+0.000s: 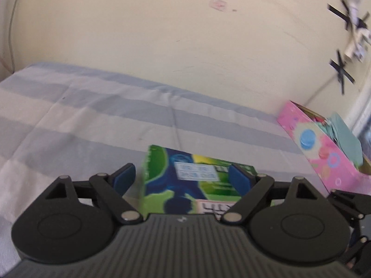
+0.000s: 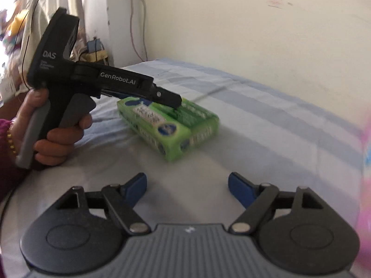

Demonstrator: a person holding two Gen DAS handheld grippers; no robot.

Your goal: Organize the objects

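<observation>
Left gripper (image 1: pixel 182 177): black, blue pads spread wide around green box (image 1: pixel 185 183), no firm contact visible.
Green box: glossy rectangular pack, flat on striped cloth (image 1: pixel 92 115).
Right gripper (image 2: pixel 187 185): parted, empty, near box.
Pink box (image 1: pixel 324 148): right of green box.

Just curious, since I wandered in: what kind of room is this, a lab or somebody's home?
Most likely a home bedroom. A striped bedsheet covers what looks like a mattress set against a scuffed cream wall, and a pink patterned box of odds and ends sits near a green carton.
</observation>
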